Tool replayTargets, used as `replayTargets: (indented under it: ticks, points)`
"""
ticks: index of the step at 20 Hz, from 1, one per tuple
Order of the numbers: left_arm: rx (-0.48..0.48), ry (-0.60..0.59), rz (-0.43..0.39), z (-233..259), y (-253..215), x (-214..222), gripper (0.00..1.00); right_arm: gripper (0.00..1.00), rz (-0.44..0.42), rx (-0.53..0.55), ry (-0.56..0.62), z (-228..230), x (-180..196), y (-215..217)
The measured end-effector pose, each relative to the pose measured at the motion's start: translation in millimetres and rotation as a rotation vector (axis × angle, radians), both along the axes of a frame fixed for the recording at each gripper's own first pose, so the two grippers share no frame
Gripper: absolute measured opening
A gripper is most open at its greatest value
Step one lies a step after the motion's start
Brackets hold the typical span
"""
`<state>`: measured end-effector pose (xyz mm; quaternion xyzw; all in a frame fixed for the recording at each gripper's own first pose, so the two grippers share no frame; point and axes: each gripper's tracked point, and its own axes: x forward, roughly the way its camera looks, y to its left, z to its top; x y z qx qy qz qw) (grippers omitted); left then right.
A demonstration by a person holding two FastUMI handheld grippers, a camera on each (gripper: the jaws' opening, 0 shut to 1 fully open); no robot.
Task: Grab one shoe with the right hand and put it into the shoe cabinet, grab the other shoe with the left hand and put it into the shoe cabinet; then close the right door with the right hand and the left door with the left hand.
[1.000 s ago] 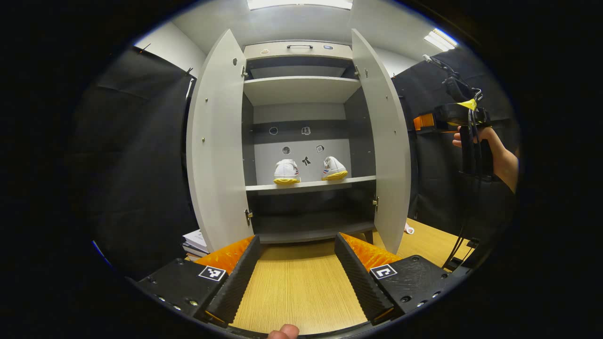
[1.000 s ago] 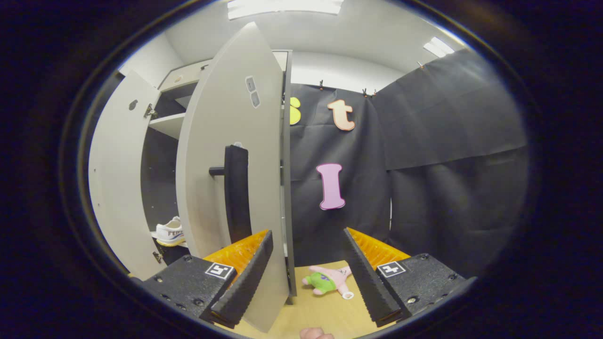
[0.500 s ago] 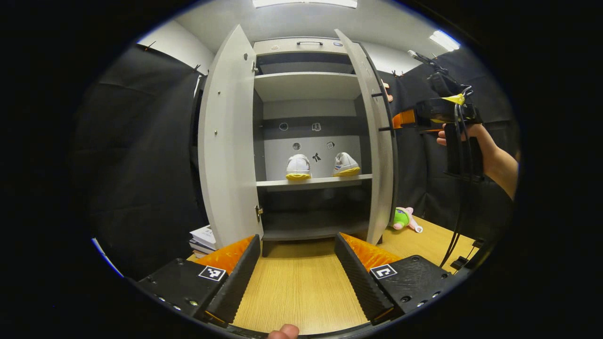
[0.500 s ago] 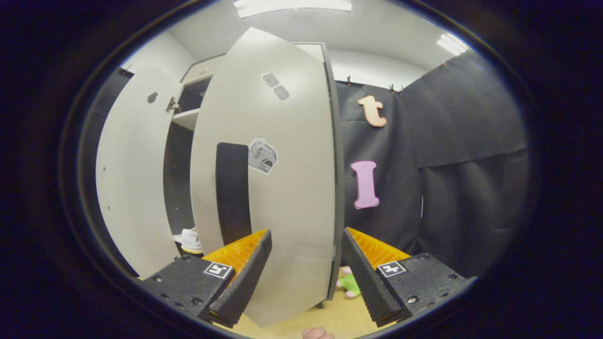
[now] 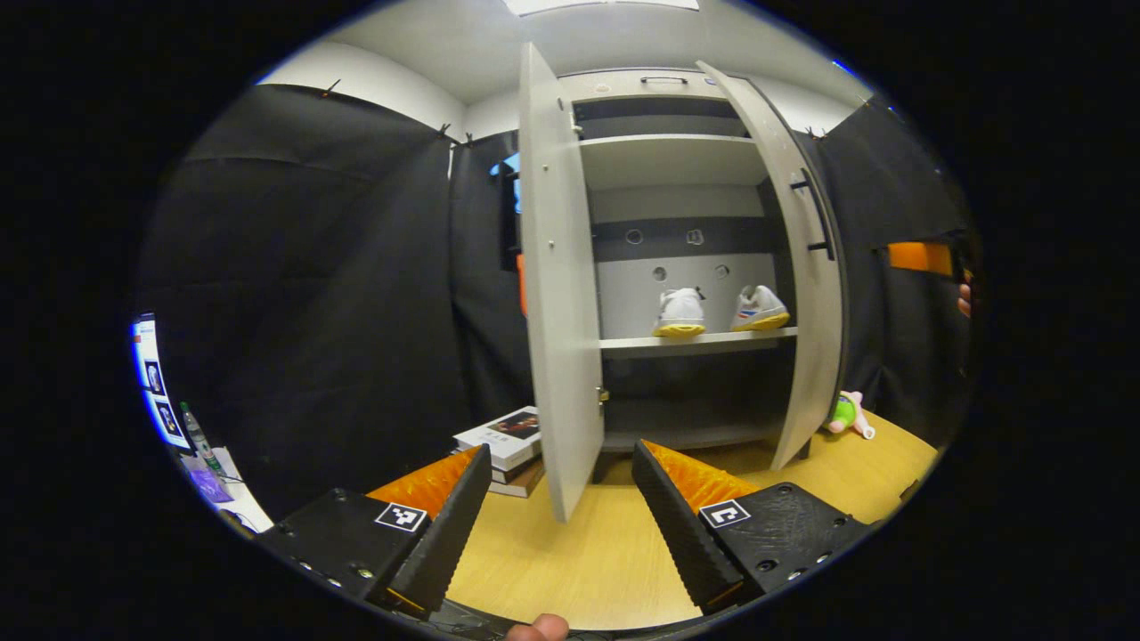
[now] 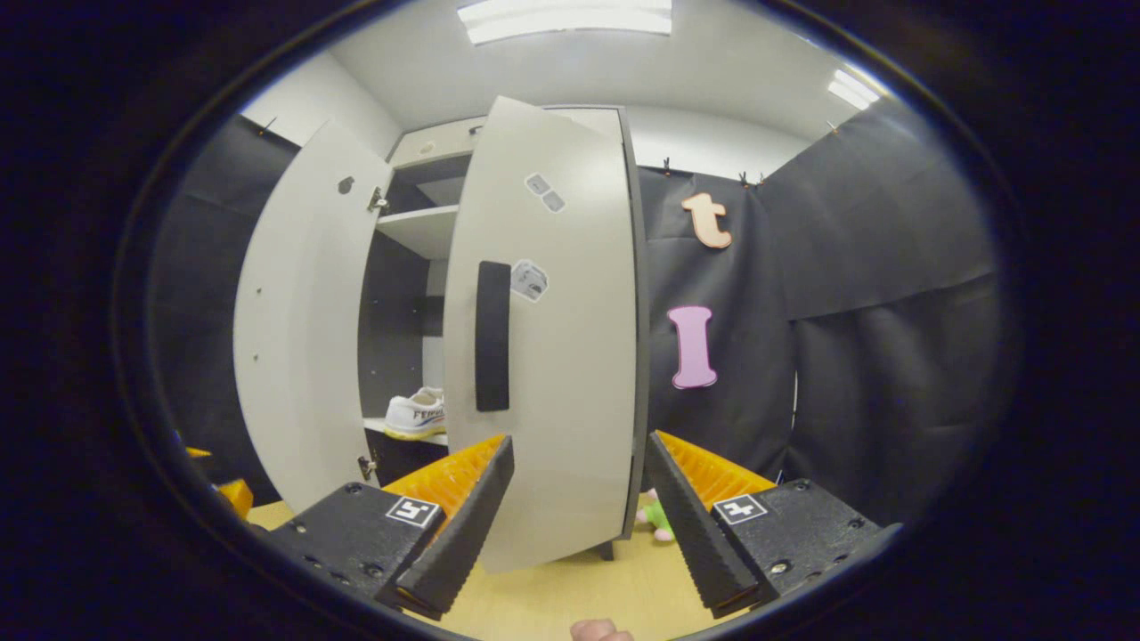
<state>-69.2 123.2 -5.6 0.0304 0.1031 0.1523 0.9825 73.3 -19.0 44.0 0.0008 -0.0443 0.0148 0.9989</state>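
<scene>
white shoes (image 5: 720, 312) on cabinet (image 5: 677, 178) shelf, both doors partly open.

The right door (image 6: 552, 347) has swung further shut, partly covering the cabinet (image 5: 686, 169). The left gripper (image 5: 561, 525) has shifted leftward, facing the left door (image 5: 557, 294) edge-on

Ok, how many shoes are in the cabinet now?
2. Both sit on the middle shelf, heels outward: one shoe on the left, the other on the right beside the right door.
</scene>
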Motion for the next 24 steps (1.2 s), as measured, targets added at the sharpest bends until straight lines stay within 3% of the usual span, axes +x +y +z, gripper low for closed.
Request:
replayTargets:
  ticks: [5,10,11,15,16,17,19,21,24]
  points:
    - [0.017,-0.053,0.125,41,74,25,0.95,0.97,0.018,-0.024,0.087,-55,-40,17]
    - [0.052,-0.144,0.197,107,139,66,0.95,0.93,0.014,0.003,0.189,-94,-50,17]
    - [0.041,-0.149,0.196,117,150,78,0.95,0.97,0.013,0.002,0.190,-95,-50,17]
    - [0.023,-0.174,0.144,151,161,126,0.94,0.97,-0.004,-0.023,0.205,-102,-47,10]
    - [0.021,-0.171,0.119,155,158,136,0.82,0.97,-0.009,-0.019,0.212,-105,-46,8]
    - [0.014,-0.161,0.089,156,152,143,0.94,0.97,-0.013,-0.010,0.220,-107,-45,6]
    - [0.006,-0.146,0.041,154,137,153,0.94,0.97,-0.020,0.012,0.236,-110,-44,3]
    - [0.032,-0.154,0.058,157,137,156,0.92,0.97,-0.031,0.022,0.244,-113,-43,-2]
    - [-0.010,-0.157,0.050,155,126,153,0.89,0.97,-0.055,0.013,0.246,-114,-42,-12]
